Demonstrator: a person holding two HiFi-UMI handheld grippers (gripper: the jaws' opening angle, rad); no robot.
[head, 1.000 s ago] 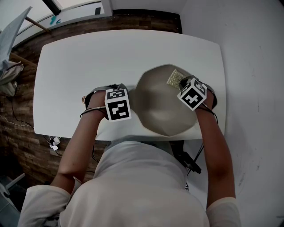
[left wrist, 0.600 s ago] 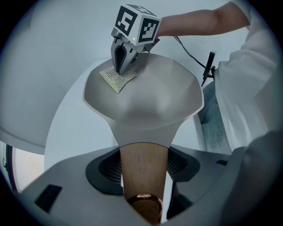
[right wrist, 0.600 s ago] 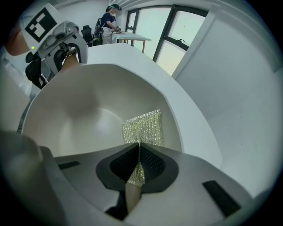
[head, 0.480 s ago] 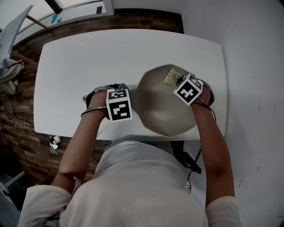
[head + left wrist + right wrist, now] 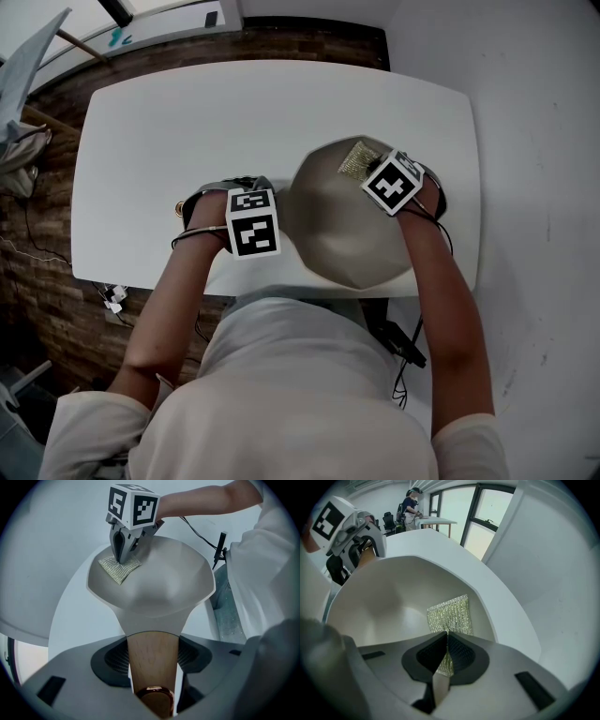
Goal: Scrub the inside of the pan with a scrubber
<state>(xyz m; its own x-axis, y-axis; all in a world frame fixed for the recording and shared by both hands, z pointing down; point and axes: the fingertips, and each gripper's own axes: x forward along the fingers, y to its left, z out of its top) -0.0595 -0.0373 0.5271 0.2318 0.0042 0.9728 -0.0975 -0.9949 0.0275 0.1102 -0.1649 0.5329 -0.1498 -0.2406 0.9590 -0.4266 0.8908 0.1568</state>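
Left gripper (image 5: 153, 667) has its fingers (image 5: 112, 654) clamped on the wooden handle (image 5: 151, 644) of the pan (image 5: 337, 225), which sits on the white surface (image 5: 187, 122). Right gripper (image 5: 446, 644) pinches the scrubber (image 5: 450, 613) tight against the pan's inner wall, by the rim.

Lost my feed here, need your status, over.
Left gripper shut on pan handle. Right gripper shut on scrubber, pressed inside pan. Nothing in the way.
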